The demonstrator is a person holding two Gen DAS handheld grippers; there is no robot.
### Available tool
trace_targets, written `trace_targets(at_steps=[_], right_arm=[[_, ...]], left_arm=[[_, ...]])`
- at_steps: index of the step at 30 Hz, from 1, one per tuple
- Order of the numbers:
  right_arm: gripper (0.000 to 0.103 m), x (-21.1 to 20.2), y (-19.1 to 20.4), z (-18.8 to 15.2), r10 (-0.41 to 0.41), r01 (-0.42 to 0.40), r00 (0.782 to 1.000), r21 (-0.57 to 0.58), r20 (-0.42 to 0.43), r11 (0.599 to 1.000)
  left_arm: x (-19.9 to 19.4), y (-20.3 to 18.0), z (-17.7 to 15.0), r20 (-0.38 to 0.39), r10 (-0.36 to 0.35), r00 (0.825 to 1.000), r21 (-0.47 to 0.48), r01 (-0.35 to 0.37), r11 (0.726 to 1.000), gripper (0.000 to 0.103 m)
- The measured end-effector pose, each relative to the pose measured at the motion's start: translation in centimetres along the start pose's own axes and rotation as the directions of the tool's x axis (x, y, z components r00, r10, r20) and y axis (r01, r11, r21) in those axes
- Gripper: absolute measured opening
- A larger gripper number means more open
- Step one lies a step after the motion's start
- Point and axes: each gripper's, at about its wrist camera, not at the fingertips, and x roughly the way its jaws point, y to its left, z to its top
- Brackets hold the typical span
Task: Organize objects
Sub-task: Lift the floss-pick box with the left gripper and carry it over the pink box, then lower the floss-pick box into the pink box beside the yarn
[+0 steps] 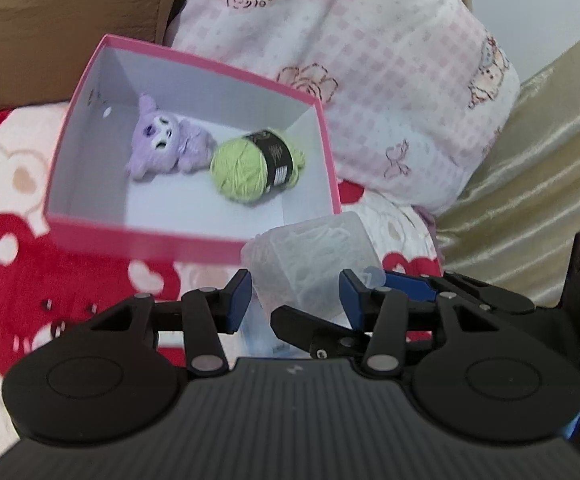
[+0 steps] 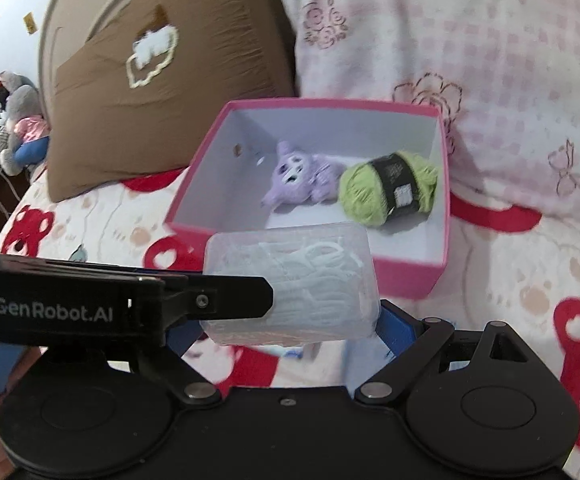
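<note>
The translucent rectangular plastic case of white picks [image 2: 290, 280] is lying crosswise, long axis between the right gripper [image 2: 285, 320] pads, both grippers grasping it, left gripper [image 1: 296, 296] across its short side, "GenRobot.AI" showing, just before the open pink cardboard box [image 2: 406, 276]'s near edge.

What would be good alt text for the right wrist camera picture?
A clear plastic container of white items is held between both grippers, the right gripper across its width and the left gripper's finger on its near side. Behind it on a bear-print bedspread, an open pink box holds a purple plush toy and green yarn.
</note>
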Motion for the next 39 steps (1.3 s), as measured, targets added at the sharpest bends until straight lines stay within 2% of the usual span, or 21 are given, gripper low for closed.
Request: trace_targets(at_steps=[6, 9, 12, 16, 22, 28, 33, 35, 39], right_arm=[[0.094, 3.0, -1.7, 2.7, -0.014, 0.014, 1.000, 0.004, 0.001, 1.000], [0.094, 5.6, -3.1, 3.9, 0.016, -0.015, 0.999, 0.008, -0.047, 1.000], [0.094, 8.3, -4.8, 4.9, 0.053, -0.047, 0.993, 0.061, -0.103, 0.997], [0.094, 10.7, -5.7, 5.8, 0.037, -0.023, 0.987, 0.092, -0.154, 0.996], [0.093, 13.4, -5.4, 6.0, -0.007, 0.019, 0.973, 0.049, -0.233, 0.999], [0.093, 15.0, -3.8, 6.0, -0.088, 0.074, 0.972, -0.072, -0.218, 0.995], [0.093, 15.7, -2.7, 6.2, -0.146, 0.123, 0.967, -0.120, -0.206, 0.985], [0.093, 15.7, -2.6, 6.3, -0.144, 0.125, 0.969, -0.106, -0.199, 0.986], [0.093, 15.6, -3.2, 6.1, -0.104, 0.104, 0.975, -0.006, -0.199, 0.995]], left_arm=[[3.8, 2.1, 3.9, -0.051, -0.018, 0.999, -0.063, 0.015, 0.998, 0.045], [6.5, 3.8, 5.2, -0.101, -0.015, 0.995, -0.128, 0.002, 0.992, 0.045], [9.0, 5.7, 6.2, -0.156, -0.027, 0.987, -0.201, -0.005, 0.980, 0.045], [11.6, 7.7, 7.2, -0.196, -0.066, 0.978, -0.289, 0.006, 0.957, 0.045], [13.6, 8.9, 7.5, -0.215, -0.071, 0.974, -0.309, 0.001, 0.951, 0.045], [15.1, 9.9, 7.4, -0.202, -0.058, 0.978, -0.314, -0.008, 0.950, 0.048], [15.0, 10.8, 7.8, -0.194, -0.067, 0.979, -0.335, -0.002, 0.942, 0.048], [14.9, 10.9, 7.8, -0.199, -0.065, 0.978, -0.326, -0.004, 0.945, 0.046], [14.7, 10.9, 8.0, -0.215, -0.050, 0.975, -0.308, -0.019, 0.951, 0.047]])
